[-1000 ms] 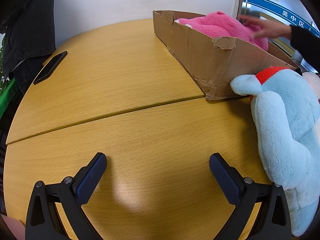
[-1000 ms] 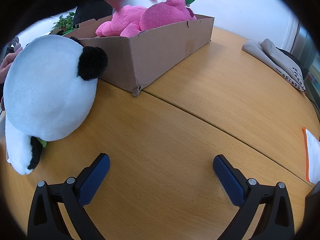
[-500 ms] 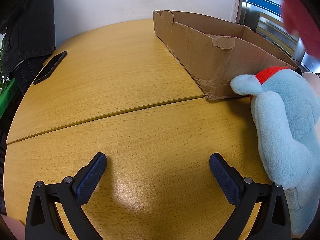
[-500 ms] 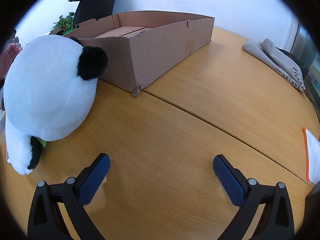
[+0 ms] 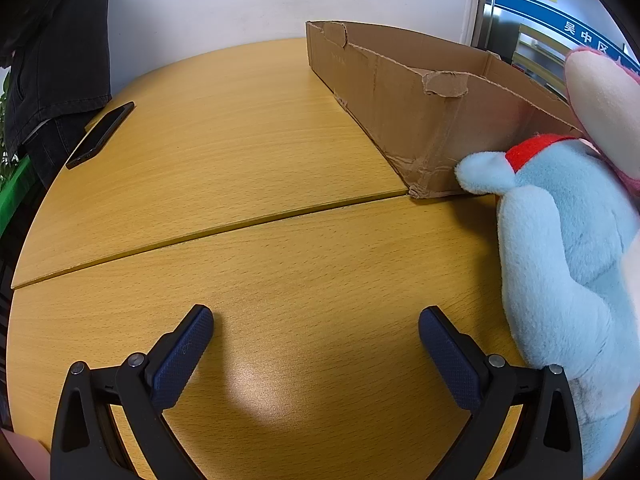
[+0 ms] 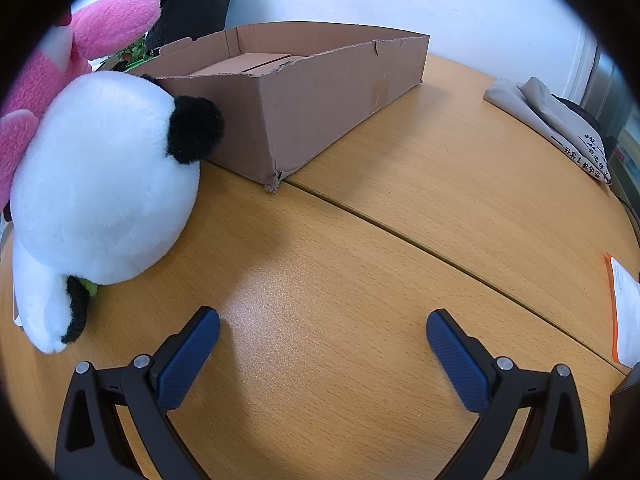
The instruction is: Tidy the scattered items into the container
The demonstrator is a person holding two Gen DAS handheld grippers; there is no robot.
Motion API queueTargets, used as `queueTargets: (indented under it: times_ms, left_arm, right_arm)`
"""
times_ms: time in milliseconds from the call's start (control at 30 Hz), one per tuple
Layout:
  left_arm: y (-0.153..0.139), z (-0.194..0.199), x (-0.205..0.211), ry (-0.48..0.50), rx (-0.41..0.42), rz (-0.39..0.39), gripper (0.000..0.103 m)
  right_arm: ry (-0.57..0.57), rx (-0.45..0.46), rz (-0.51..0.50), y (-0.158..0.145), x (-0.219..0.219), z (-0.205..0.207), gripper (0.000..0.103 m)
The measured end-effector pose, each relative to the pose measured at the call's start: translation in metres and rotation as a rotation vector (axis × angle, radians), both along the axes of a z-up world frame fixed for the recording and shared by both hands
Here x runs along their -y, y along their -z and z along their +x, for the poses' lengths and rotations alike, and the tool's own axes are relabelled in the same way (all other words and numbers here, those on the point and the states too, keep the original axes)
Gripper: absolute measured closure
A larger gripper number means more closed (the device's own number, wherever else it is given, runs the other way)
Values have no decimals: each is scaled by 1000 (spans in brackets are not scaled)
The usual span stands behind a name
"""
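Your left gripper (image 5: 316,334) hangs low over the wooden table (image 5: 240,152) with its jaws spread wide and nothing between them, which suits a start: no toy is yet chosen. In this view you have one cardboard box (image 5: 404,112) ahead to the right, its near corner torn and its inside apparently bare, so it is ready to receive. One pale blue plush toy (image 5: 568,264) lies just beside your right finger, its ear touching the box wall, probably your nearest pick. One pink plush toy (image 5: 600,108) shows at the right edge, behind the blue one. One black phone (image 5: 100,136) lies well apart at the left rim.

Your right gripper (image 6: 322,338) is likewise wide and empty above the table. From here you see the same box (image 6: 320,116), one panda plush toy (image 6: 100,184) resting against its near wall, and the pink toy (image 6: 100,28) behind the panda. One folded grey bag (image 6: 556,120) and one orange-edged sheet (image 6: 624,312) lie to the right; I judge them not part of the tidying.
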State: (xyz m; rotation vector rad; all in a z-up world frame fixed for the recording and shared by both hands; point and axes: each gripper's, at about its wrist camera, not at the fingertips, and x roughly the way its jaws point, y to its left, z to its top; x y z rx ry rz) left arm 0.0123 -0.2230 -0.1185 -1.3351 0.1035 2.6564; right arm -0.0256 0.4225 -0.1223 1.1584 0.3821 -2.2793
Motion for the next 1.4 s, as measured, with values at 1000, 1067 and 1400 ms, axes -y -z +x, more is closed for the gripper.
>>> queueTargets:
  times_ms: [1000,1067,1400]
  left_arm:
    - [-119,120,-58,-417,-242,22,0]
    - [-142,138,-95,-362,-252,18,0]
    - [-154,145,-225,-197,-154,115,0]
  right_arm:
    - [48,79,34,-10,32,56,1]
    - [75,2,32,-32,38,89,1]
    - [356,-130,-71,-127,88,187,1]
